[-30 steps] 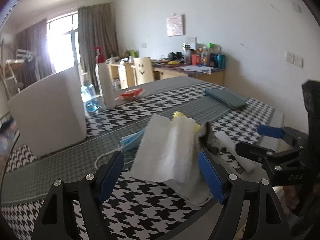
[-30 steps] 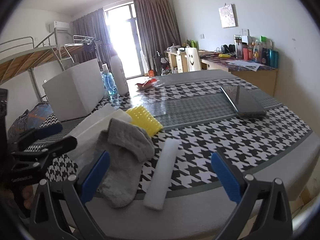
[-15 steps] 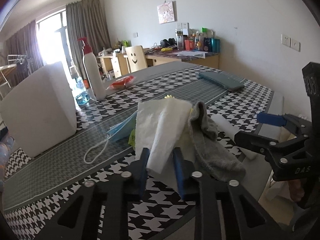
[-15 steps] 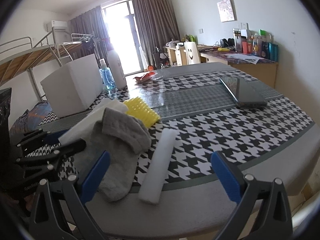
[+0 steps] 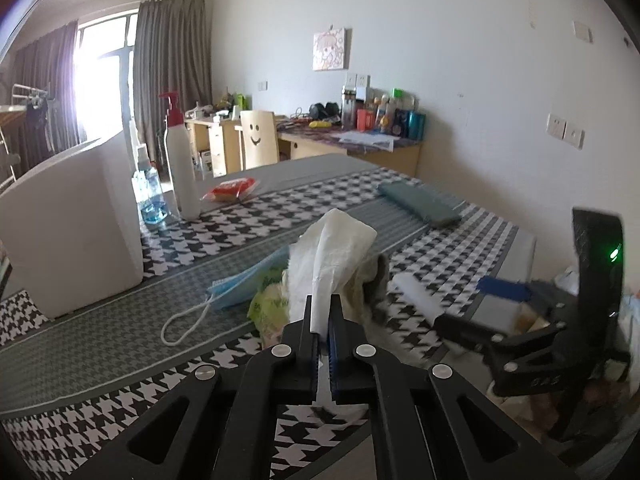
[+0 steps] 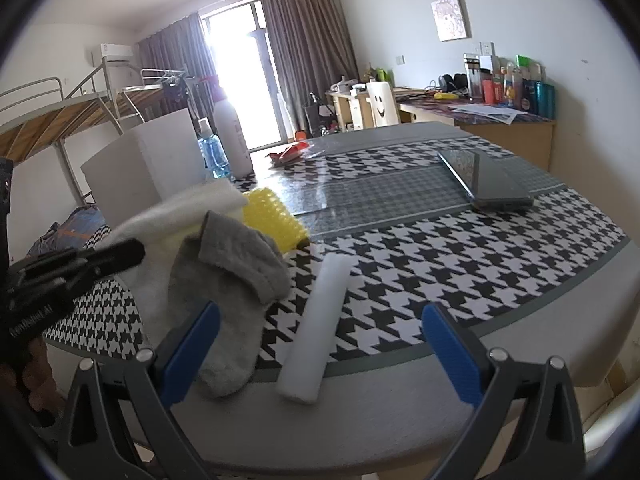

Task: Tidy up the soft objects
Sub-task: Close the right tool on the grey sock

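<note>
The left gripper (image 5: 323,322) is pinching the white cloth (image 5: 332,256) above the soft pile beside the grey sock (image 6: 232,280), while the right gripper (image 6: 320,348) is hanging spread wide over the sock and white foam roll (image 6: 320,320).

Tablecloth (image 6: 440,256) black-and-white houndstooth with a grey checked band. Cloth (image 5: 336,256) white; sock (image 6: 228,280) grey; mask (image 5: 244,280) pale blue, white loops. Foam roll (image 6: 316,320) white. Brush (image 6: 272,224) yellow, ridged. Box (image 5: 68,228) white. Bottle (image 5: 182,172) white, red pump. Gripper pads (image 6: 450,352) blue on black frames. Curtains (image 6: 304,52) were grey-brown.
</note>
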A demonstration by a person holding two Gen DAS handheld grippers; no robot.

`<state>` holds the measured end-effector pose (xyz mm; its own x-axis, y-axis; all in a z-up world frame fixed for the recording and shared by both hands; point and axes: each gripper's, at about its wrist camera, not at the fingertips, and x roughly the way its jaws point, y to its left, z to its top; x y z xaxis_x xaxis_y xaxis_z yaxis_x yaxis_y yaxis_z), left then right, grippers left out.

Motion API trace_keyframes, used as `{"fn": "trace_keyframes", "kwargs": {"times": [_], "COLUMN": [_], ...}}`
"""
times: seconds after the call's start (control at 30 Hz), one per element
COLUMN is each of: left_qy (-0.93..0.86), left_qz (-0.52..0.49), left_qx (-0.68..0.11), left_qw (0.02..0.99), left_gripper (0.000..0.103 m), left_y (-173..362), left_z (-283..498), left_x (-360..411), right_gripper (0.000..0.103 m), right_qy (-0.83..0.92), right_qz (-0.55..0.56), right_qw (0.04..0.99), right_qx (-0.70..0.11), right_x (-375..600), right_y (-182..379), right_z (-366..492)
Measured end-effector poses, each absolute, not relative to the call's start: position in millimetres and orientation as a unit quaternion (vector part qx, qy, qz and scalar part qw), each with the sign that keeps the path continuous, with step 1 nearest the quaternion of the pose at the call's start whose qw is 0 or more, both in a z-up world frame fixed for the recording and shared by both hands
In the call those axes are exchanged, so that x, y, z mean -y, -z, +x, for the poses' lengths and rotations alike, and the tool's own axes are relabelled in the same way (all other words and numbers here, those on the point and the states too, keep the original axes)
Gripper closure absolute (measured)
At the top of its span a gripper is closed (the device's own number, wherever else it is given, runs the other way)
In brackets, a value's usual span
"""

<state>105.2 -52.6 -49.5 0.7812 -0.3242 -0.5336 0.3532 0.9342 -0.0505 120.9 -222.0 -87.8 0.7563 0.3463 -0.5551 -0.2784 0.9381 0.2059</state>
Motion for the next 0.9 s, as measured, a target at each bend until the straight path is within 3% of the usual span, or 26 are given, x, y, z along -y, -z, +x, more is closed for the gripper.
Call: {"fn": "trace_keyframes", "kwargs": {"times": [0.37,0.9], "left_qy": [0.163,0.120], "left_qz": [0.013,-0.030], "left_qx": [-0.237,-0.228], "left_qw": [0.958,0.966], "left_gripper": [0.099,0.099], "left_y": [21.9,24.6], "left_z": [93.6,76.6], "left_x": [36.8,-6.2], "right_gripper": [0.001,0.011], "right_qy": [-0.167,-0.198], "right_qz": [0.044,0.046], "right_qw": [0.930,0.934], "right_qx": [-0.325,-0.293], "right_x": [215.7,206.6], "right_y": [92.8,69.7], "right_z": [123.9,106.5]}}
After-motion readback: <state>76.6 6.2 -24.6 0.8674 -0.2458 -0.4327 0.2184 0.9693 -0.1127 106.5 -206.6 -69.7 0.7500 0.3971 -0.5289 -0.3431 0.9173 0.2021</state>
